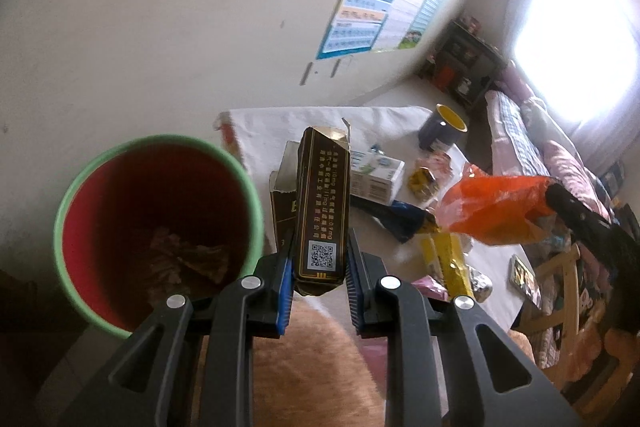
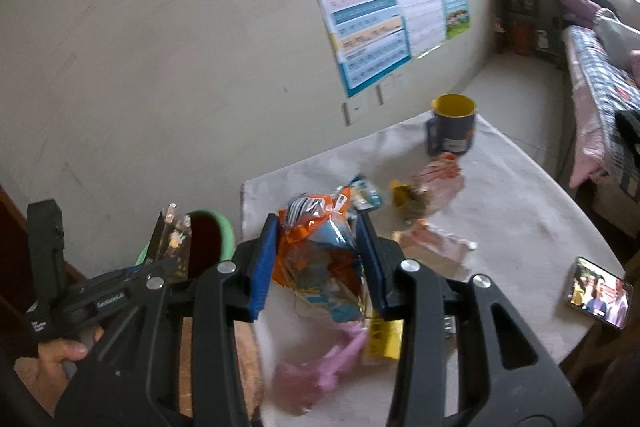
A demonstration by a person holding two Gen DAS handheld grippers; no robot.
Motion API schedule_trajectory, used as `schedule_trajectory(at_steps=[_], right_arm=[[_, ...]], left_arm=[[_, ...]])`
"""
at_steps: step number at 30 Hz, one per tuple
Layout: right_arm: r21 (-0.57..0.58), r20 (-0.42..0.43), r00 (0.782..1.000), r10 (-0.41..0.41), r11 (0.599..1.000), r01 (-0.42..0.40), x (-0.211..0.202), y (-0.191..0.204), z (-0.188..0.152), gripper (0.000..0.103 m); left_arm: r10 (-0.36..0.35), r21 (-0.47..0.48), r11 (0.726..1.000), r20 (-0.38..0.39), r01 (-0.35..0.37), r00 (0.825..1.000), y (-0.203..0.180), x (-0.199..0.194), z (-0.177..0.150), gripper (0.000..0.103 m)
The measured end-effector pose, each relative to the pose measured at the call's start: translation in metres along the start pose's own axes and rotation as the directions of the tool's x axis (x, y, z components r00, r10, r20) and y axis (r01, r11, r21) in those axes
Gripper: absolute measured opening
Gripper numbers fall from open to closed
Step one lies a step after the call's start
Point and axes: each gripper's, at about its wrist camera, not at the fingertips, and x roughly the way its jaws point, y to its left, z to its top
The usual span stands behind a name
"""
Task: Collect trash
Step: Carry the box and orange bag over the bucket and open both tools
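Left gripper (image 1: 320, 267): jaws pinching a dark brown carton (image 1: 322, 211), upright, held just right of the green-rimmed red bin (image 1: 156, 227); crumpled scraps lie in the bin's bottom. Right gripper (image 2: 320, 259): jaws pinching an orange snack bag (image 2: 320, 251) above the white-clothed surface (image 2: 520, 211). Wrappers near; blue mug (image 2: 452, 131) far; phone (image 2: 599, 292) right.

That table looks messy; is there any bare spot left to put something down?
Yes. The white tablecloth lies bare on its right side, between the blue mug and the phone, and along the wall edge left of the mug. The middle is crowded with wrappers, and the near edge with a yellow packet.
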Motion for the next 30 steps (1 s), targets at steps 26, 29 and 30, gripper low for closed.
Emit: schedule_trajectory(at_steps=[26, 29, 30], right_arm=[[-0.243, -0.167, 0.979, 0.121, 0.957, -0.160, 0.073, 0.140, -0.015, 0.039], [-0.290, -0.191, 0.973, 0.131, 0.940, -0.183, 0.084, 0.160, -0.018, 0.039], [-0.307, -0.197, 0.971, 0.133, 0.933, -0.190, 0.088, 0.166, -0.020, 0.039]], left_arm=[[0.140, -0.209, 0.968, -0.014, -0.139, 0.990, 0.119, -0.009, -0.017, 0.020], [0.156, -0.239, 0.958, -0.025, -0.158, 0.987, 0.133, -0.009, -0.021, 0.020], [0.160, -0.246, 0.956, -0.028, -0.162, 0.987, 0.135, -0.008, -0.021, 0.020]])
